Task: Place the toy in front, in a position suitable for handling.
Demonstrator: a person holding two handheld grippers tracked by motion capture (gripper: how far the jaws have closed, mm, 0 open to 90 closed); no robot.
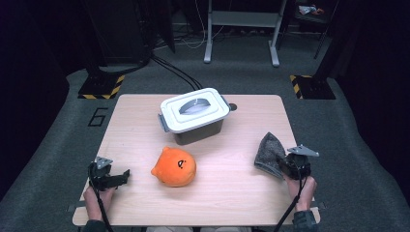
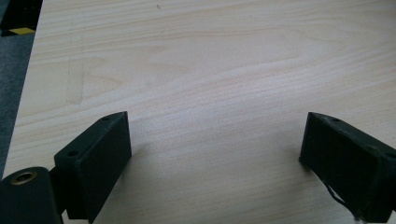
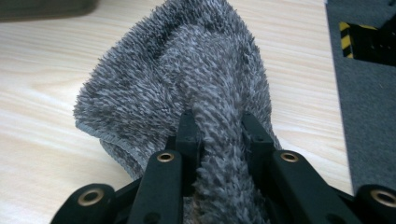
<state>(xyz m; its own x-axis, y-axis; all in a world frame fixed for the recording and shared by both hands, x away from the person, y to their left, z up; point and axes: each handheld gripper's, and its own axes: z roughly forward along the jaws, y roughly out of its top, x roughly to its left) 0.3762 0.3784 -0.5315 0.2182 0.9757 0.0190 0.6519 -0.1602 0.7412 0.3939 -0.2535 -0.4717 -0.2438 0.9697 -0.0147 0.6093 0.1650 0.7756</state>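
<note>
Between the right tongs [image 3: 219, 135]: grey cloth [image 3: 187, 79].

High view: fixed above the person's side, looking forward and down over the whole table [image 1: 232, 193]. Gripper views: close, low, along each pair of jaws — left onto bare tabletop, right onto the grey cloth [image 3: 187, 88] — shared with the high view at right.

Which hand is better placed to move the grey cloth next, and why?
Right: the right gripper is already shut on the grey cloth. The left gripper sits open over bare table.
</note>
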